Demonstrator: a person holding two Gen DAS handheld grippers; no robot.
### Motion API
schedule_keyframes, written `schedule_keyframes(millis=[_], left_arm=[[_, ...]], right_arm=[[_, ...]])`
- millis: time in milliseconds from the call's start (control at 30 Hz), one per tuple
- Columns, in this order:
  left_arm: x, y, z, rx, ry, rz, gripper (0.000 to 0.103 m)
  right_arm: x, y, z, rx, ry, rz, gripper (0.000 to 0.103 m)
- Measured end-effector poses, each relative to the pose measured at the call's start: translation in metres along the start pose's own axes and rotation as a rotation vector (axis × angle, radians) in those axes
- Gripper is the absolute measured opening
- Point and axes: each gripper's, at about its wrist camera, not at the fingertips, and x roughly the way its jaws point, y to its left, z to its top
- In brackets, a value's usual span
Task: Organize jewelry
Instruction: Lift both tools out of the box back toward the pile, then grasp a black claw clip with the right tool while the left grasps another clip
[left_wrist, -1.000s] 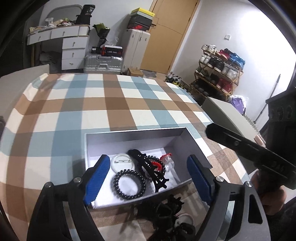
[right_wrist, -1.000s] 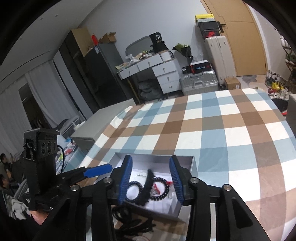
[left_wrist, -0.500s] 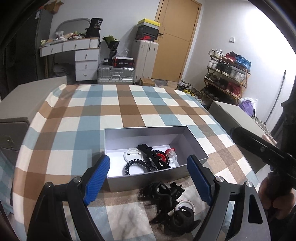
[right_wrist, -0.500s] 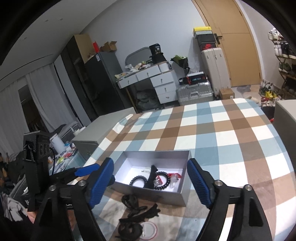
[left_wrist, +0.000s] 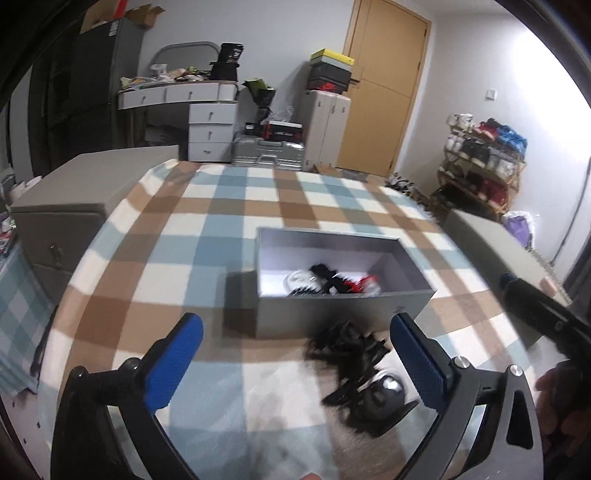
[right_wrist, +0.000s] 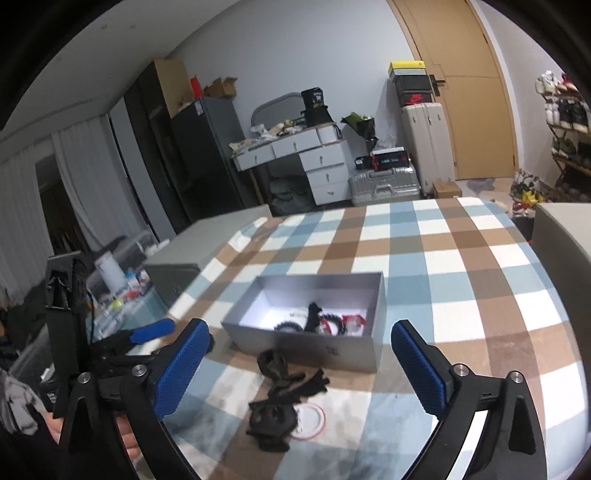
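Note:
A grey open box (left_wrist: 332, 314) sits on the plaid tablecloth (left_wrist: 207, 236). It holds black coil hair ties, a black clip, a red piece and a white round badge. A blurred pile of black hair clips (left_wrist: 354, 365) lies just in front of it. My left gripper (left_wrist: 295, 365) hovers over that pile, its jaws opening with nothing between the pads. In the right wrist view the box (right_wrist: 306, 349) and the black pile (right_wrist: 284, 391) lie ahead, with a red-rimmed white disc (right_wrist: 312, 421) beside the pile. My right gripper (right_wrist: 301, 369) is opening too, and it holds nothing.
Grey cabinets flank the table on the left (left_wrist: 74, 199) and the right (left_wrist: 491, 240). One finger (left_wrist: 535, 306) of the right gripper reaches in from the right edge. A desk (right_wrist: 295, 151), suitcases (right_wrist: 384, 184) and a shoe rack (left_wrist: 484, 162) stand behind.
Both grippers have drawn back from over the box, so the black pile in front of it now shows. The right jaws have spread from narrow to wide, and the left jaws have widened a little.

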Motion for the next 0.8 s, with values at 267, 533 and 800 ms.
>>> schedule_keyframes(millis=[267,533,800], left_arm=[[0.0,0.014,-0.028,-0.006,0.037,0.084,0.1],[-0.007,0.023,-0.051,-0.007,0.05,0.118,0.1],[-0.005,0.025,-0.063,-0.005,0.084,0.112,0.1]], right_arm=[[0.003,0.004,-0.024,0.012,0.065,-0.006,0.101],[0.021,0.006,-0.057,0.007,0.181,-0.008,0.101],[0.03,0.004,-0.078,0.045,0.233,0.023,0.101]])
